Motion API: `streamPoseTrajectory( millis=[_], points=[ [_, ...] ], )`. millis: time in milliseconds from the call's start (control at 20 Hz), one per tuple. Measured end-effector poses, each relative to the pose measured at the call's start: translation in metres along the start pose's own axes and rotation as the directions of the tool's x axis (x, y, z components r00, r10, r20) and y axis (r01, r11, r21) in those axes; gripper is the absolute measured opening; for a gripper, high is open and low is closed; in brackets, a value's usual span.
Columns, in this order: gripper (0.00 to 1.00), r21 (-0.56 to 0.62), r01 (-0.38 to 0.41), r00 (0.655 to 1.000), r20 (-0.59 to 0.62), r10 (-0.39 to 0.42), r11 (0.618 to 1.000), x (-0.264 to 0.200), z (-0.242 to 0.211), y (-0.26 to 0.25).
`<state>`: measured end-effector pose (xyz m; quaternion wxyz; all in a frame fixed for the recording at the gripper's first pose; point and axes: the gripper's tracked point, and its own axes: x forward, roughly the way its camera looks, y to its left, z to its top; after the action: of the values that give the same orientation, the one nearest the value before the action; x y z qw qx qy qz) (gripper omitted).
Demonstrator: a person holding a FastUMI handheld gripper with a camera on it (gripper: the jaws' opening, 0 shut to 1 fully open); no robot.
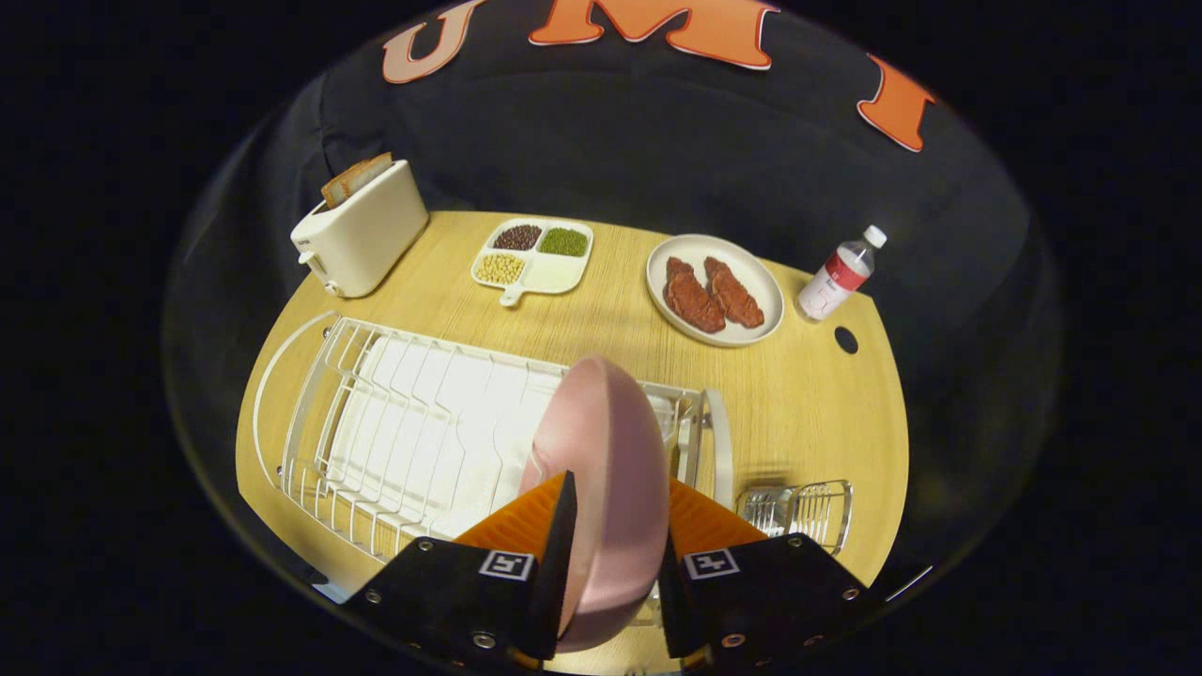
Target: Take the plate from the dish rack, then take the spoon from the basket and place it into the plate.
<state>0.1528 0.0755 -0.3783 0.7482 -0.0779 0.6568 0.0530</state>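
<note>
View: 1 fisheye camera riding your gripper (610,549), looking forward along its 2 fingers | Angle: you look steeply down over the wooden table (808,404) toward the booth's cloth wall | Range: pink plate (606,469) fills the space between the fingers, very near; dish rack (413,432) just below; toaster (362,239) far.

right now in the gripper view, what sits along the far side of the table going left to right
toaster → divided tray of beans → plate with two pieces of meat → water bottle. Nearer, the gripper jaws are shut on the pink plate.
</note>
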Motion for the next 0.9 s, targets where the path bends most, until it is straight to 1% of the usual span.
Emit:
streamPoseTrajectory(
  millis=[200, 300, 350, 450, 500, 550, 600, 700, 900],
  points=[
    [0.38, 0.069, 0.002, 1.0, -0.023, -0.001, 0.998, -0.002, 0.003, -0.002],
    [0.34, 0.103, 0.008, 1.0, 0.002, -0.008, 0.995, -0.009, 0.011, -0.006],
    [0.33, 0.115, 0.017, 0.999, 0.026, -0.02, 0.993, -0.014, 0.017, -0.009],
    [0.32, 0.123, 0.059, 0.996, 0.065, -0.067, 0.991, -0.024, 0.024, -0.022],
    [0.31, 0.132, 0.048, 0.995, 0.081, -0.059, 0.99, -0.032, 0.026, -0.023],
    [0.3, 0.158, -0.01, 0.996, 0.087, -0.004, 0.987, -0.043, 0.026, -0.012],
    [0.29, 0.172, -0.034, 0.994, 0.108, 0.015, 0.984, -0.054, 0.027, -0.007],
    [0.28, 0.145, -0.013, 0.988, 0.155, -0.01, 0.989, -0.073, 0.026, -0.015],
    [0.28, 0.124, -0.06, 0.975, 0.222, 0.031, 0.99, -0.113, 0.01, -0.002]
  ],
)
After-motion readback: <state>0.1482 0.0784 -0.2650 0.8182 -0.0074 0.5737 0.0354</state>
